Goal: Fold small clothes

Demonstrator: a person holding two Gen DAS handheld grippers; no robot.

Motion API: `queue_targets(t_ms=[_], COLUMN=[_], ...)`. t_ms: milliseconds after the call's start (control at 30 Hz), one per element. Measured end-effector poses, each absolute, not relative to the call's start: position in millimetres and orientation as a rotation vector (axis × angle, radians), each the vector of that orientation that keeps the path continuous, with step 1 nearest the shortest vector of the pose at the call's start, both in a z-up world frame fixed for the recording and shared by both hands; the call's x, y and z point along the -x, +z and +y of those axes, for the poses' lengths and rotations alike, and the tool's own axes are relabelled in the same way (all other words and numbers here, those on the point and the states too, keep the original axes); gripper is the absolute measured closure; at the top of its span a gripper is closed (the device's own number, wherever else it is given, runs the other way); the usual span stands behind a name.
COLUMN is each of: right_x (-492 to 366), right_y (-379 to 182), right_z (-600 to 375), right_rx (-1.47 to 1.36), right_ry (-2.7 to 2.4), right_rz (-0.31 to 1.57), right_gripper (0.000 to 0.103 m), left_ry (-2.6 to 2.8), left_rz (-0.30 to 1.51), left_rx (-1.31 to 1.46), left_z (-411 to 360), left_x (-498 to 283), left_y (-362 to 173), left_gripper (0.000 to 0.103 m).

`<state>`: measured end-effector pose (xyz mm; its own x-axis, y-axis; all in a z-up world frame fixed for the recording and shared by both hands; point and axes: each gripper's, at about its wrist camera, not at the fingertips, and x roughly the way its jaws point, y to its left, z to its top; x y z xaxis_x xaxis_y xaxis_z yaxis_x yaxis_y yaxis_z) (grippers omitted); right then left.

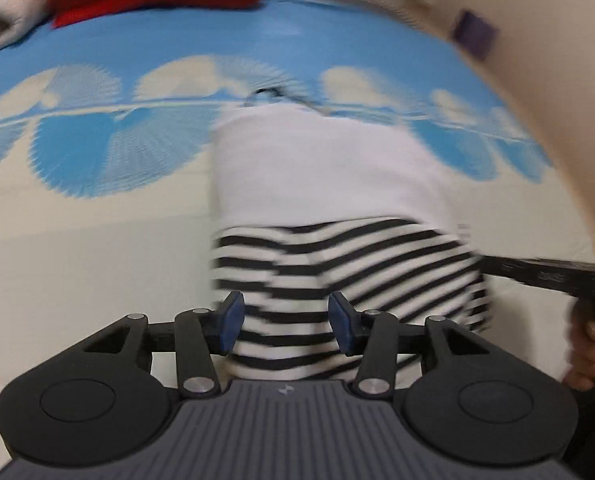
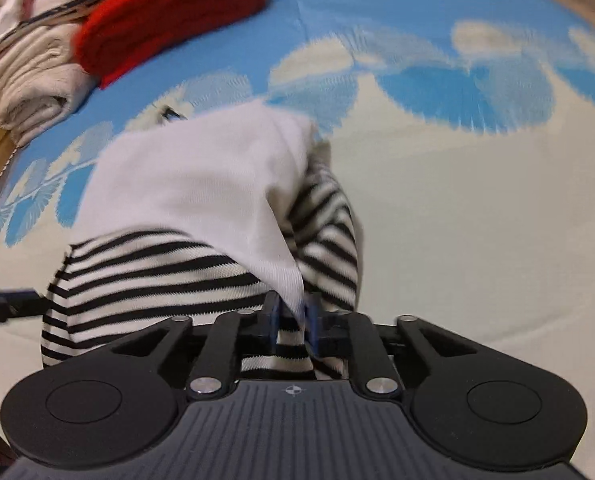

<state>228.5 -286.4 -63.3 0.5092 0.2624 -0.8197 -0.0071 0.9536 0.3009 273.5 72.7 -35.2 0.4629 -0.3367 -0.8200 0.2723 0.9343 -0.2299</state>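
A small garment, white on top with black-and-white stripes below (image 1: 337, 248), lies on a blue and cream patterned bedsheet (image 1: 77, 240). My left gripper (image 1: 284, 322) is open, its blue pads on either side of the striped hem, above it. My right gripper (image 2: 293, 320) is shut on the garment's edge, pinching white and striped cloth (image 2: 201, 184) and lifting a fold of it. The right gripper's black finger (image 1: 549, 274) shows at the right of the left wrist view. Both views are motion-blurred.
A folded red garment (image 2: 169, 12) and a stack of cream folded clothes (image 2: 29, 80) sit at the far left of the bed. A beige wall (image 1: 557, 80) borders the bed on the right.
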Motion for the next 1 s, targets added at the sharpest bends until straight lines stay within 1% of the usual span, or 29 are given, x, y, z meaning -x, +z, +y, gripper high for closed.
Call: queue_targets(t_ms=[33, 100, 133, 200, 267, 333, 367, 433, 467, 500, 533, 567, 600, 633, 700, 733, 767, 800, 1000], right_x=[-227, -227, -229, -237, -241, -244, -244, -241, -237, -231, -225, -217, -208, -196, -175, -164, -152, -142, -84], right_y=[-61, -61, -67, -86, -100, -97, -91, -72, -64, -55, -45, -34, -24, -15, -1, 4, 8, 12, 23], right_z=[-284, -280, -276, -270, -270, -275, -279, -285, -287, -289, -290, -291, -291, -290, -288, -287, -285, -284, -271], right_rx=[-0.27, -0.266, -0.245, -0.186, -0.166, -0.177, -0.185, -0.19, -0.19, -0.187, -0.18, -0.168, -0.155, -0.142, -0.12, -0.11, -0.103, -0.104, -0.115], right_ry=[0.18, 0.241, 0.258, 0.236, 0.199, 0.168, 0.156, 0.127, 0.111, 0.096, 0.086, 0.084, 0.087, 0.09, 0.088, 0.079, 0.059, 0.043, 0.031], right_rz=[1.008, 1.005, 1.035, 1.129, 1.202, 1.19, 1.157, 1.066, 1.021, 0.976, 0.941, 0.901, 0.861, 0.818, 0.763, 0.751, 0.741, 0.731, 0.682], right_gripper=[0.077, 0.066, 0.066, 0.066, 0.066, 0.066, 0.066, 0.066, 0.064, 0.06, 0.058, 0.052, 0.047, 0.044, 0.024, 0.019, 0.014, 0.013, 0.009], left_ry=[-0.393, -0.371, -0.352, -0.339, -0.332, -0.325, -0.316, -0.263, -0.229, -0.21, -0.194, -0.179, -0.159, -0.148, -0.134, -0.12, -0.111, -0.102, -0.077], left_rz=[1.044, 1.136, 1.18, 1.193, 1.187, 1.15, 1.122, 1.033, 0.979, 0.94, 0.893, 0.852, 0.802, 0.764, 0.696, 0.666, 0.648, 0.628, 0.593], left_rx=[0.047, -0.045, -0.103, -0.152, -0.113, -0.069, -0.061, -0.066, -0.067, -0.067, -0.068, -0.073, -0.076, -0.075, -0.075, -0.069, -0.064, -0.057, 0.011], left_z=[67, 53, 46, 42, 43, 49, 53, 54, 56, 57, 57, 56, 55, 55, 53, 52, 52, 51, 32], left_x=[-274, -281, -283, -281, -281, -275, -272, -263, -256, -250, -241, -234, -222, -211, -188, -171, -158, -144, -77], left_y=[-41, -64, -77, -84, -74, -61, -56, -40, -29, -23, -12, -3, 9, 19, 34, 40, 42, 44, 42], left_gripper=[0.052, 0.053, 0.053, 0.054, 0.052, 0.051, 0.049, 0.04, 0.031, 0.025, 0.025, 0.024, 0.018, 0.017, 0.015, 0.011, 0.003, 0.0, 0.0])
